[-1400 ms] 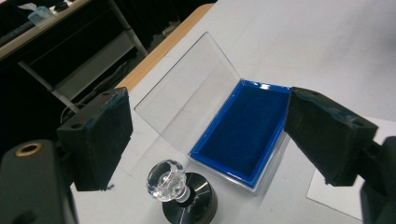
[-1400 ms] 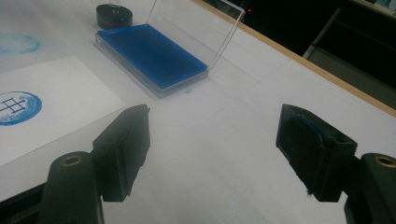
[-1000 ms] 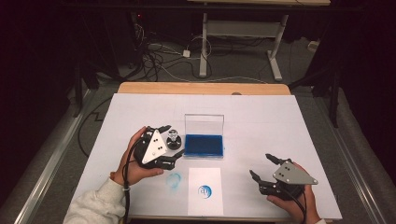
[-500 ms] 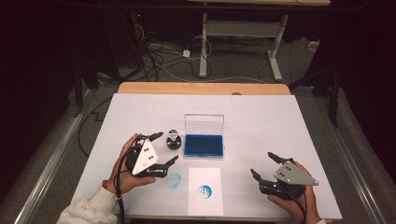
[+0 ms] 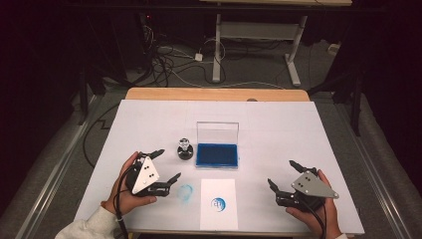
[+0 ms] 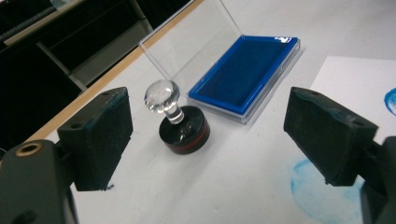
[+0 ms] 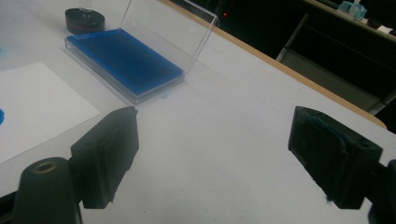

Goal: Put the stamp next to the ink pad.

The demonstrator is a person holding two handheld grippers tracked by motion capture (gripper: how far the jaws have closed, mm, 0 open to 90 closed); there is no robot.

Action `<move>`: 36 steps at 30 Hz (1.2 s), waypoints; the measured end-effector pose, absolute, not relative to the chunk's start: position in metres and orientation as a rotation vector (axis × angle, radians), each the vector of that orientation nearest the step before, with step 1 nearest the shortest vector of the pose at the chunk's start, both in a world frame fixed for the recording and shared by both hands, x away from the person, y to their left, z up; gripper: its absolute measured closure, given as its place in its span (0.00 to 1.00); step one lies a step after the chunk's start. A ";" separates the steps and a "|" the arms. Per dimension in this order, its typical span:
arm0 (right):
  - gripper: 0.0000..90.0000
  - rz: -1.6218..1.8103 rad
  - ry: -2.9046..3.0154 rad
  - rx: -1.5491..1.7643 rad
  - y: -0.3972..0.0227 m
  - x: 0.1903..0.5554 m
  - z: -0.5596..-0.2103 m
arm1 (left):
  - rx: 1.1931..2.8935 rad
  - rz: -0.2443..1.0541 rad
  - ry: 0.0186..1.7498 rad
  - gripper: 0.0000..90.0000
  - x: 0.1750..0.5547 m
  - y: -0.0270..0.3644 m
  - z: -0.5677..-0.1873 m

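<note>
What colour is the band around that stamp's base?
Red, on the black stamp; clearest in the left gripper view.

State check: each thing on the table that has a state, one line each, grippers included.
stamp: upright on the table, free of both grippers
ink pad case: open, clear lid standing up
paper sheet: flat, one blue print on it
table: blue ink smudge left of the sheet
left gripper: open, nothing between the jaws
right gripper: open, jaws have just been opening, nothing between them

The left tool (image 5: 166,164) has let go of the stamp (image 5: 185,149) and drawn back; the right tool (image 5: 283,175) opened wider.
</note>
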State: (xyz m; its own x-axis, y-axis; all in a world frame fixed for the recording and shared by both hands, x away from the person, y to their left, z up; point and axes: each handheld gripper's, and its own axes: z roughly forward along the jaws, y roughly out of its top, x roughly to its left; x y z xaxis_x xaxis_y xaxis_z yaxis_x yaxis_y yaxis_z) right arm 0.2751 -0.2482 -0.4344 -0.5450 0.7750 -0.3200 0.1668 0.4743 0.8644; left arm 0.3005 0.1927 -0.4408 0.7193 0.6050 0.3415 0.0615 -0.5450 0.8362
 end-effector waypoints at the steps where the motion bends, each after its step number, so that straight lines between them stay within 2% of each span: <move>1: 0.18 1.058 1.995 0.779 -0.248 0.275 -0.435 | 2.050 0.780 0.508 0.17 0.300 0.194 -0.442; 13: 0.18 1.021 1.962 0.799 -0.248 0.276 -0.436 | 2.086 0.783 0.550 0.17 0.293 0.213 -0.459; 23: 0.18 1.024 1.951 0.819 -0.251 0.278 -0.437 | 2.094 0.755 0.668 0.17 0.289 0.239 -0.471; 36: 0.18 1.023 1.963 0.812 -0.250 0.277 -0.439 | 2.127 0.747 0.646 0.17 0.284 0.233 -0.474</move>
State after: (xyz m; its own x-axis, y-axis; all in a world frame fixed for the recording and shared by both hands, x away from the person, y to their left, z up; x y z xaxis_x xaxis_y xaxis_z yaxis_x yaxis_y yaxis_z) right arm 0.2767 -0.2497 -0.4387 -0.5056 0.7959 -0.3329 0.1833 0.4762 0.8600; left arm 0.2842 0.2325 -0.4743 0.6984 0.6525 0.2941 0.1966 -0.5701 0.7977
